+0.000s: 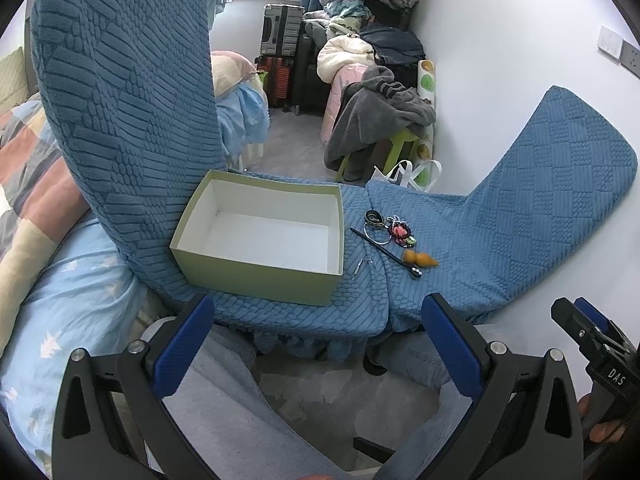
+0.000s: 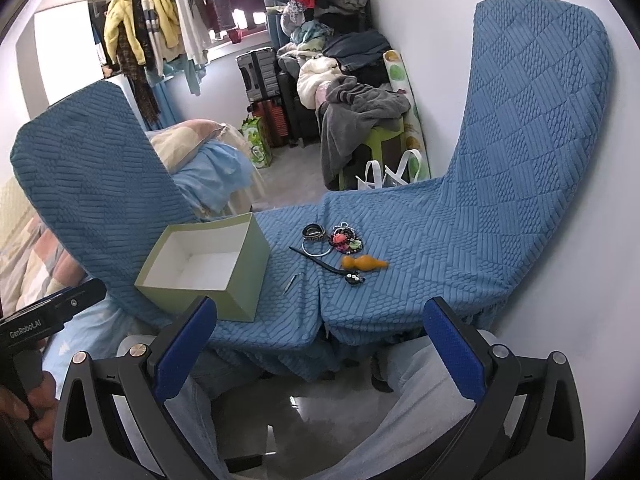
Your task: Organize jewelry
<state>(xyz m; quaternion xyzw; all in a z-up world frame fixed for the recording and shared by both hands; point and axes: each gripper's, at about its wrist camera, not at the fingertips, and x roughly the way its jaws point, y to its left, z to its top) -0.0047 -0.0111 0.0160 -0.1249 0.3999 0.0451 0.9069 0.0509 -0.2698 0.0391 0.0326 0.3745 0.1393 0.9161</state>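
The jewelry is seen loose on the blue quilted textured cover (image 2: 440, 240), just right of the open pale-green cardboard box w/ white inside (image 2: 208, 264), which holds nothing yet. In the cluster: a dark patterned band bracelet (image 2: 314, 230), a thin silver bangle (image 2: 316, 249) touching it, a tangle of dark beads w/ pink and green charms (image 2: 345, 238), an orange gourd-shaped pendant (image 2: 362, 263), a long black hair stick w/ an ornamental head (image 2: 332, 266) and, set apart toward the box, a small silver pin (image 2: 291, 279), poss. a clip; too small to be sure.

Both claws are held well short of the items, above the person's lap. The right gripper (image 2: 320, 344) is spread wide w/ nothing between its blue pads (image 2: 188, 350); the left gripper (image 1: 318, 342) is likewise released and empty.

Risks, as judged from here:
- The bangle, band and bead tangle overlap, so one pinch may drag a neighbour along and drop it short of the box.
- The gourd is rounded and smooth-looking; it could be squeezed out of the pads and roll along the cover.
- The pin lies flat in soft ribbed fabric; pads may close on cloth instead and tug the cover, shifting everything.
- The box is light-looking and sits near the front edge; a nudge by either gripper could tip or slide it off.
- The stick passes under or beside the bangle (not clear which), so lifting it may flick pieces.
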